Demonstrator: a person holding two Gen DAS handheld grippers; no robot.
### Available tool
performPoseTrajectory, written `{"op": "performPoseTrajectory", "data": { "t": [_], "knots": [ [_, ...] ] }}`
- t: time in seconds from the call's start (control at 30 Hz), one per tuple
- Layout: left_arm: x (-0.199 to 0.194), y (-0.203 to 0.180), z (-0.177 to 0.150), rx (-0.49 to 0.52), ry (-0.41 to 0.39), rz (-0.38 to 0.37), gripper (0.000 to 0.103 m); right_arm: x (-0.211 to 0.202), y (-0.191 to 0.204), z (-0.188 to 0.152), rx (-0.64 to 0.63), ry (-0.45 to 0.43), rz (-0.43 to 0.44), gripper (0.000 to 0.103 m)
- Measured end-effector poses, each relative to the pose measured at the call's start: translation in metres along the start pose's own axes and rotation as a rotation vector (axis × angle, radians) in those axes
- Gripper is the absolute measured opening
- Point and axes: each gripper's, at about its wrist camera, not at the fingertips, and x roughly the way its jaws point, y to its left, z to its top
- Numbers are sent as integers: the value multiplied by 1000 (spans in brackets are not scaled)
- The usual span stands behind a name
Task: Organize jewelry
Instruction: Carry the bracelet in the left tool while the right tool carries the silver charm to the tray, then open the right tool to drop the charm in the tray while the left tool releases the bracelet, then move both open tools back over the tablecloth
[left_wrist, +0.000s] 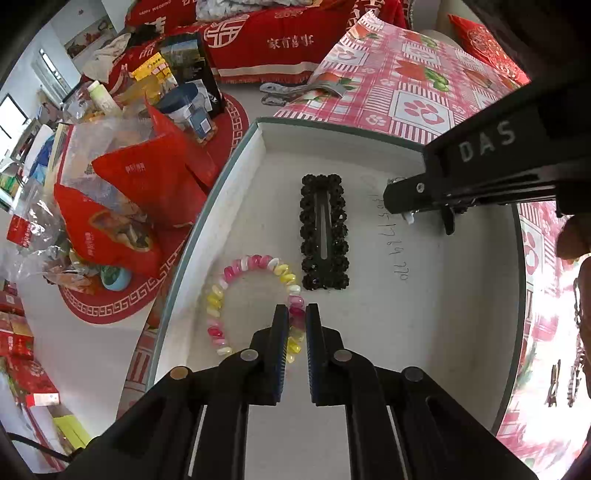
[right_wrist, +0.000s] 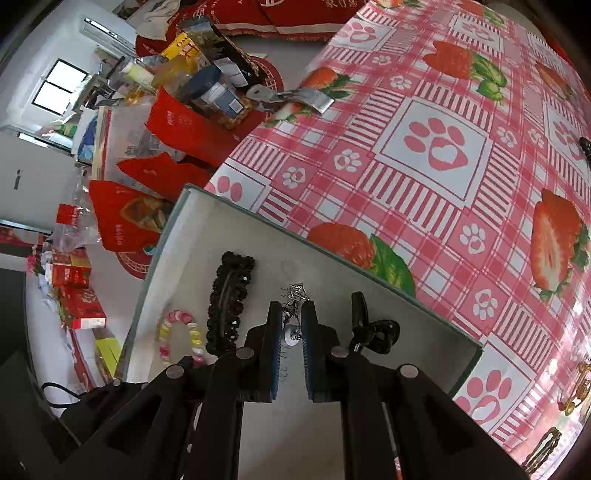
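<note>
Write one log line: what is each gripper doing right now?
left gripper: empty, over hair tie | right gripper: holds silver earring over tray | black clip: in tray

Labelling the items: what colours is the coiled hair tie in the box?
Pink, white and yellow coils on the hair tie; clearest in the left wrist view.

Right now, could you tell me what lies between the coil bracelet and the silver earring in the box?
The black hair clip lies between the coil bracelet and the silver earring held by the right gripper; the right wrist view shows it.

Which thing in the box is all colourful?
The spiral hair tie, pink, yellow and white, near the left gripper. The rectangular clip is all black.
</note>
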Motion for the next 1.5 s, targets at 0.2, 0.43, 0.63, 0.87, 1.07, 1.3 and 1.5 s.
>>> {"op": "performPoseTrajectory", "data": {
  "t": [0.2, 0.43, 0.63, 0.87, 1.07, 1.3, 1.5],
  "knots": [
    [-1, -1, -1, 23, 4, 18, 15, 4, -3, -1, 10, 5, 9, 12],
    [-1, -1, -2, 33, 2, 23, 15, 3, -5, 0, 15, 13, 38, 25],
    [-2, 0, -2, 25, -3, 7, 15, -7, -5, 0, 35, -4, 72, 35],
    [-7, 2, 0, 19, -12, -19, 16, -36, -5, -2, 53, -57, 125, 35],
    [-9, 0, 3, 25, -17, -21, 18, -66, -18, -17, 97, -104, 151, 35],
    [-27, -7, 7, 55, -91, 50, 103, -93, -44, -46, 134, -122, 137, 36],
    [-32, -17, 9, 93, -90, 52, 103, -104, -73, -78, 197, -108, 105, 43]
  ]
}}
